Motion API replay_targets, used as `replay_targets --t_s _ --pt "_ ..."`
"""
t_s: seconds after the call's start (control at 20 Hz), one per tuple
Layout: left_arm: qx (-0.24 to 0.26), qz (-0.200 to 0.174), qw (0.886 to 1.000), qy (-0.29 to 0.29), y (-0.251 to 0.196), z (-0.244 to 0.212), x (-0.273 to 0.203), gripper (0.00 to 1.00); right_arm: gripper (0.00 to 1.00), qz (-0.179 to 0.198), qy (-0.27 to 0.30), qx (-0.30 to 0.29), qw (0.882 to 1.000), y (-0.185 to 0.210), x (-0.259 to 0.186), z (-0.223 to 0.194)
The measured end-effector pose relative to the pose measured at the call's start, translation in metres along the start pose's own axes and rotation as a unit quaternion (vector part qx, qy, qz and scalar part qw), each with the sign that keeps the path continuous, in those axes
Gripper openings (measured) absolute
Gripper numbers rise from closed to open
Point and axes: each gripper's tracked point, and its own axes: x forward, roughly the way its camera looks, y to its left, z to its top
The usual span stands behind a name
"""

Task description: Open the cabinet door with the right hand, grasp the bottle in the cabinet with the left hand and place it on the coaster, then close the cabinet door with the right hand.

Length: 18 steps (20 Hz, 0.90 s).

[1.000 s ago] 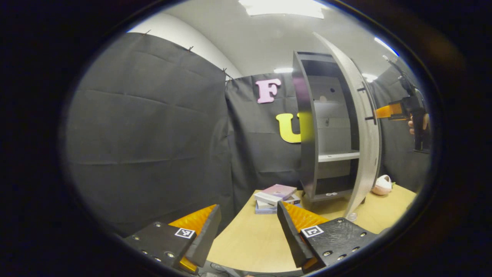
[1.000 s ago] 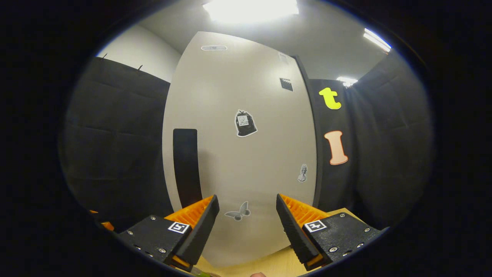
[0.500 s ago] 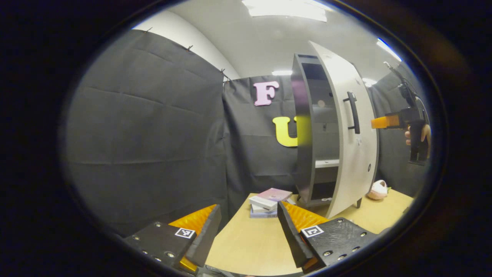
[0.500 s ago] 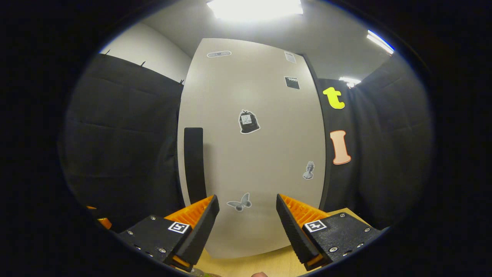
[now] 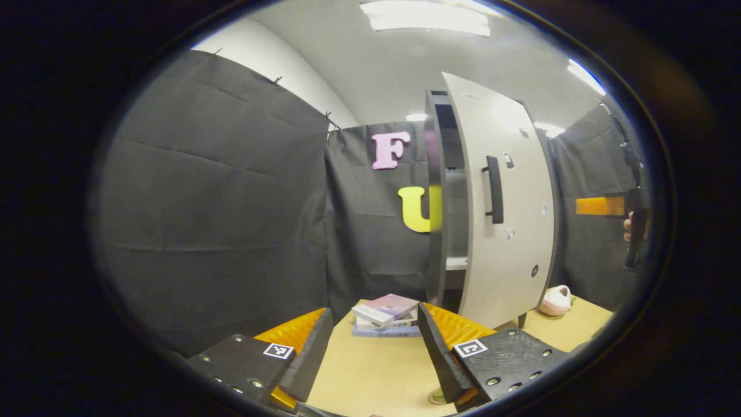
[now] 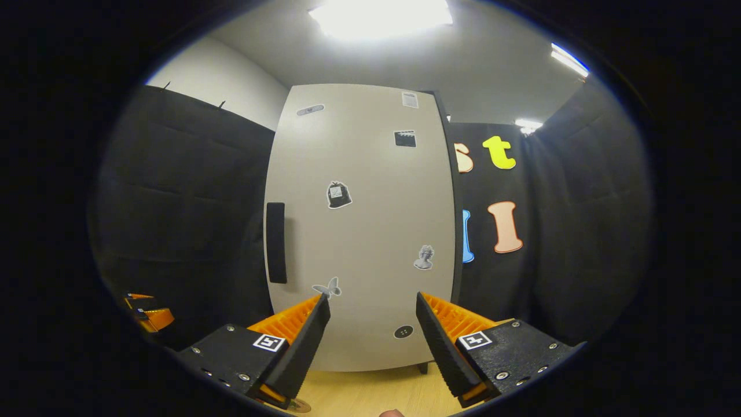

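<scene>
Left gripper (image 5: 375,347) at 6 o'clock of the left gripper view: fingers spread wide, nothing between them, touching nothing, above the wooden table (image 5: 376,370). Bare tabletop shows in the gap between the fingers. A small round rim (image 5: 435,397) peeks out at 5 o'clock by the right finger; cannot tell if it is the coaster or the bottle.

Right gripper (image 6: 373,341) at 6 o'clock of the right gripper view: fingers released wide, holding nothing, clear of the cabinet door (image 6: 362,226), which faces it at centre. Black door handle (image 6: 275,242) at 9 o'clock of the door, apart from both fingers. From the left gripper view the right gripper (image 5: 602,206) sits at 3 o'clock, apart from the door's face, a hand (image 5: 630,225) on its grip.

Cabinet (image 5: 437,197) at 1 o'clock of the left gripper view, door (image 5: 503,202) nearly shut, a narrow dark gap left along the handle-side edge; a shelf edge (image 5: 456,263) shows through it. Bottle not identifiable.

Stack of books (image 5: 386,314) at 6 o'clock just left of the cabinet foot. Pink plush (image 5: 554,300) at 4 o'clock beside the cabinet on the table.
</scene>
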Motion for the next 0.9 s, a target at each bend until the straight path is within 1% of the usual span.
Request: replay_targets --t_s 0.05,0.1,0.15,0.2,0.25,0.4,0.5,0.55,0.6,0.65,0.9 --pt "-0.001 -0.004 1.000 -0.001 -0.011 0.002 -0.002 0.88 0.93 -0.002 -0.001 0.000 1.000 -0.009 -0.006 0.001" --pt "-0.002 -0.010 1.000 -0.001 -0.025 0.005 -0.004 0.80 0.93 -0.005 -0.002 0.000 1.000 -0.019 -0.012 0.002" --pt "-0.004 -0.016 1.000 -0.002 -0.036 0.008 -0.006 0.88 0.93 -0.008 -0.003 0.001 1.000 -0.028 -0.018 0.002" --pt "-0.004 -0.021 1.000 -0.003 -0.049 0.010 -0.007 0.88 0.93 -0.011 -0.004 0.002 1.000 -0.036 -0.023 0.002" --pt "-0.005 -0.027 1.000 -0.004 -0.058 0.013 -0.008 0.84 0.93 -0.013 -0.004 0.002 1.000 -0.044 -0.029 0.001" --pt "-0.012 -0.041 0.999 -0.012 -0.087 0.022 -0.011 0.84 0.93 -0.029 0.000 -0.008 1.000 -0.071 -0.048 -0.005" --pt "-0.016 -0.050 0.998 -0.015 -0.104 0.026 -0.011 0.84 0.93 -0.043 -0.004 -0.015 0.999 -0.090 -0.063 -0.006" --pt "-0.017 -0.054 0.998 -0.016 -0.112 0.027 -0.010 0.88 0.93 -0.047 -0.006 -0.016 0.999 -0.098 -0.069 -0.006" --pt "-0.018 -0.057 0.998 -0.016 -0.118 0.027 -0.010 0.88 0.93 -0.052 -0.006 -0.017 0.998 -0.105 -0.075 -0.008" --pt "-0.017 -0.059 0.998 -0.017 -0.122 0.027 -0.009 0.84 0.93 -0.057 -0.006 -0.019 0.998 -0.113 -0.079 -0.009" --pt "-0.018 -0.067 0.997 -0.018 -0.136 0.033 -0.010 0.84 0.93 -0.077 -0.006 -0.006 0.997 -0.136 -0.097 -0.020"
